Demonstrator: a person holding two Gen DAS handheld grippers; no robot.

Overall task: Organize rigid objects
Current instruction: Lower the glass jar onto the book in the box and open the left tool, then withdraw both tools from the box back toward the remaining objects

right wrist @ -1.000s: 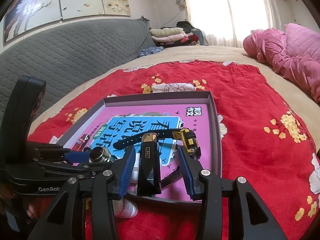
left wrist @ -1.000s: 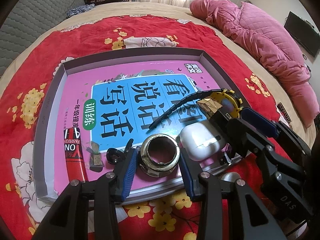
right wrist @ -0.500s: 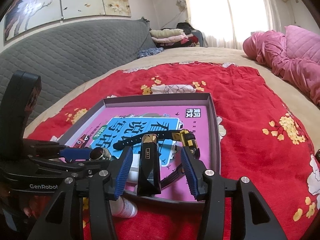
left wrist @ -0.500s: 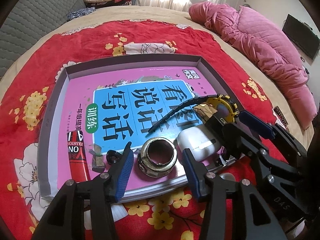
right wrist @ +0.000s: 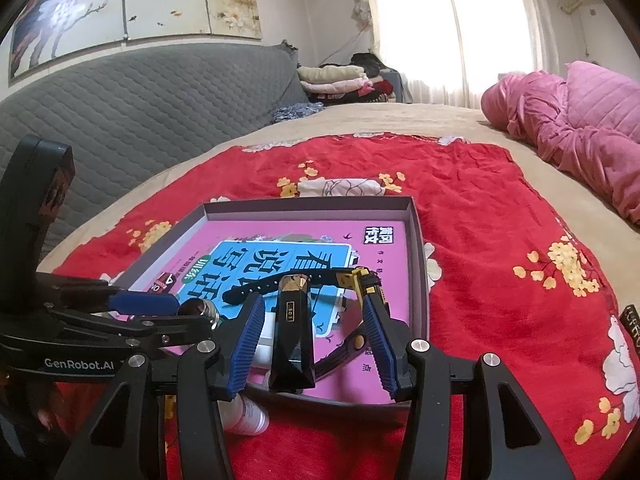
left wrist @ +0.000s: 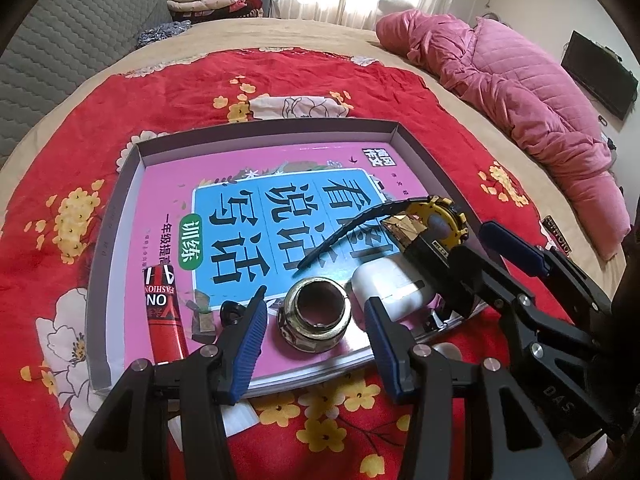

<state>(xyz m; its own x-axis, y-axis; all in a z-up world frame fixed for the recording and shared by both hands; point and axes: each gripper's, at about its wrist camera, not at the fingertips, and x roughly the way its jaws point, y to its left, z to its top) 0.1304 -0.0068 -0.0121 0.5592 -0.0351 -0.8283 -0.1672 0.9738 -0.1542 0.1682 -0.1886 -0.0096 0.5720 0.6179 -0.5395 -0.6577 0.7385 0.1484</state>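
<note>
The left tongs [left wrist: 314, 320] reach in low from 6 o'clock, tilted down over the near rim of the grey tray [left wrist: 124, 184], their blue pads spread wide and released on either side of the brass ring fitting [left wrist: 316, 316] without touching it. The fitting stands on the pink book [left wrist: 256, 184] that fills the tray. At 9 o'clock of the fitting a red tube [left wrist: 162, 308] lies along the book's left edge, with a small black piece [left wrist: 231, 312] between them, just beside the left pad. At 3 o'clock of the fitting sits a white earbud case [left wrist: 384, 284], close beside it. The right tongs [right wrist: 310, 328] come in from 4 o'clock in the left view, level and low, likewise gaping, their pads flanking a black faceted bottle with a gold cap [right wrist: 292, 340] that stands upright at the tray's near edge; neither pad presses it. Beyond the bottle, toward 12 o'clock, a black and yellow watch [left wrist: 436, 220] lies on the book, its strap stretching toward 9 o'clock. Under the right tongs a white tube [right wrist: 248, 416] lies on the red flowered bedspread [right wrist: 480, 208], outside the tray. Farther off, at 1 o'clock, a pink quilt [left wrist: 520, 92] is heaped on the bed.
</note>
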